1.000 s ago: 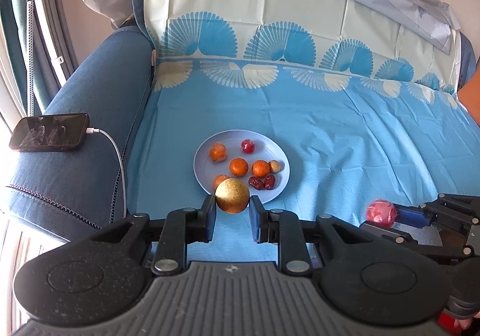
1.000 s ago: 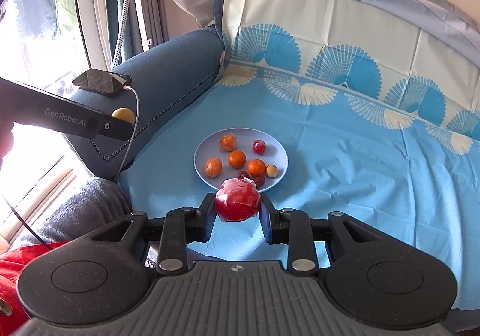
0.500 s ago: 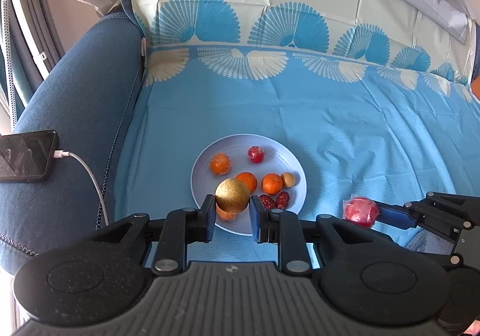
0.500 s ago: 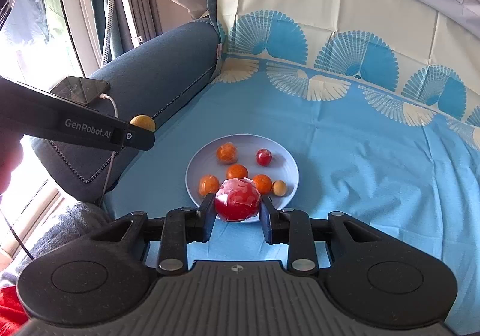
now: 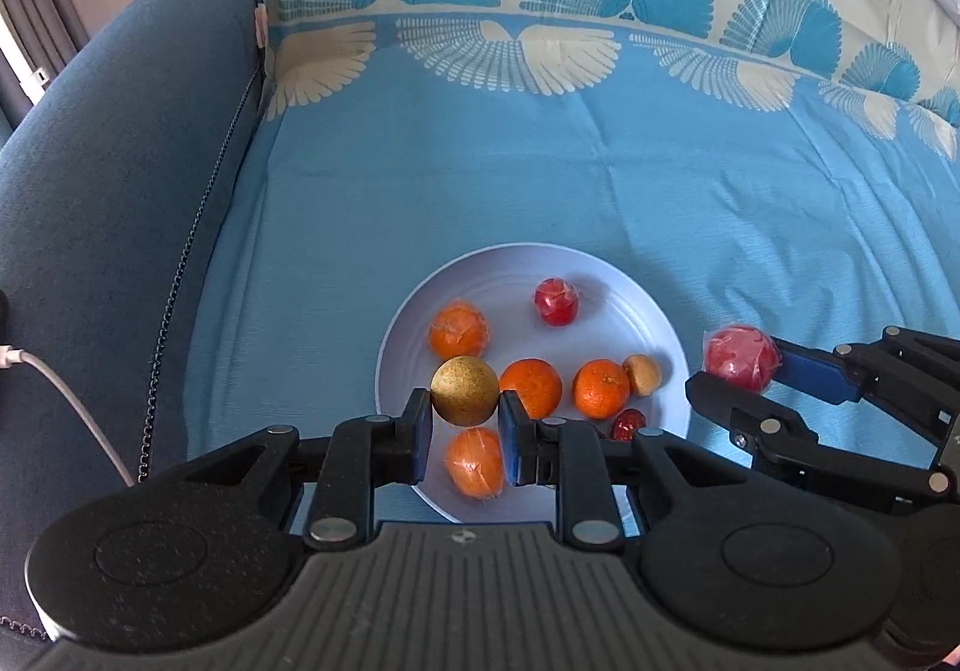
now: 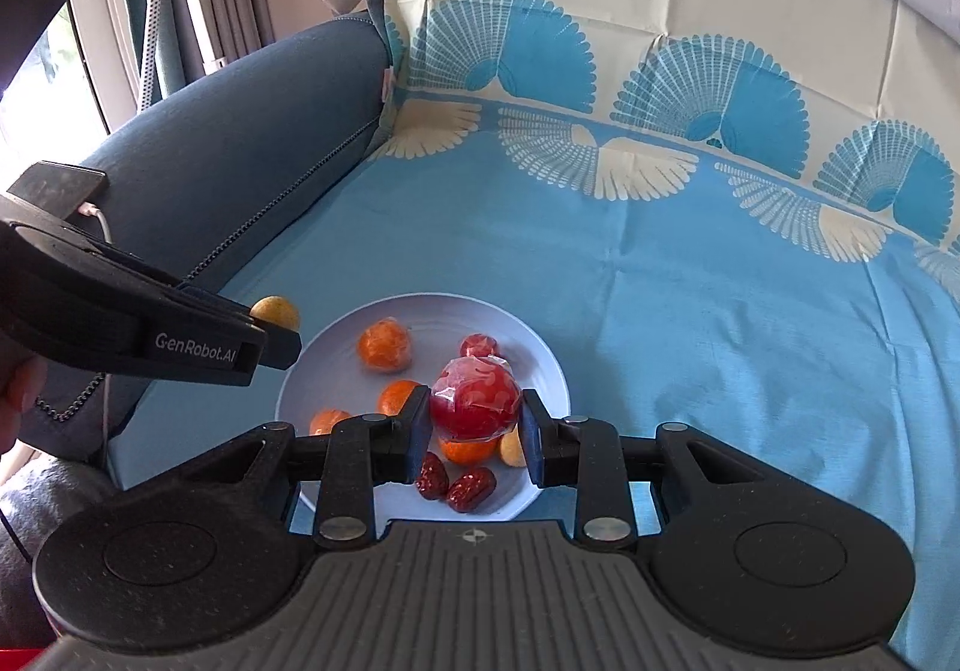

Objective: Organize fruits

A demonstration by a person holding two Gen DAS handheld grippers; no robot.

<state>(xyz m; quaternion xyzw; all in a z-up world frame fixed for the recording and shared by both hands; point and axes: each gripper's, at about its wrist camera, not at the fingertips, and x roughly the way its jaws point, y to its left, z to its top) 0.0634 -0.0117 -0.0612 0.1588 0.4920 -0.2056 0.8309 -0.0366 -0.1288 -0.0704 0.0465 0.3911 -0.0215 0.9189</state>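
The left gripper (image 5: pixel 465 419) is clamped on a golden-brown round fruit (image 5: pixel 464 390), which is held above the near left part of a pale plate (image 5: pixel 654 311). A wrapped red fruit (image 6: pixel 476 400) is pinched between the pads of the right gripper (image 6: pixel 476 434), over the plate's near right part. Beyond and beneath both grippers, oranges (image 5: pixel 459 334) and dark red dates (image 6: pixel 471 489) lie on the plate, which rests on a blue cloth (image 5: pixel 420 203).
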